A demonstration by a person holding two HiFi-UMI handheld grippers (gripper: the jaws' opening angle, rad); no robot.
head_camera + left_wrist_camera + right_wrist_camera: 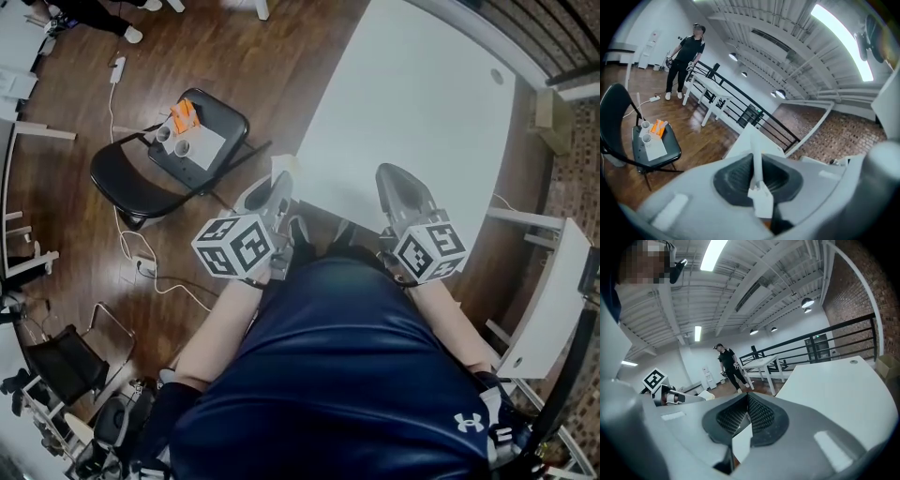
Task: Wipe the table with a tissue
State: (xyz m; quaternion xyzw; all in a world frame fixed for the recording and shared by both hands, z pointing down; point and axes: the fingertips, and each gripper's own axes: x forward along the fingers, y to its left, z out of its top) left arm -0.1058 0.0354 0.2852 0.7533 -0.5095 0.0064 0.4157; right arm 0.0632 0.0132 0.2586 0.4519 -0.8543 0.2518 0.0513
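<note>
White tissue (756, 157) is pinched tight in the left gripper (279, 187), ready for rubbing. It sits by the near edge of the table (412, 103), not wiping yet. The right gripper (396, 183) is closed on nothing and waits beside it, out of the way.

1. The head view looks steeply down from above the person's torso. The left hand-held gripper (279, 183) and right hand-held gripper (398, 183) sit close below, at the white counter's (412, 103) near edge.
2. The left gripper view rides just behind its jaws, which are closed on a tissue (756, 161), and tilts up across the room. It shares the black chair (131, 183) and the counter with the head view.
3. The right gripper view sits likewise, jaws together, with the counter on its right. Both gripper views catch the same standing person (727, 364).
</note>
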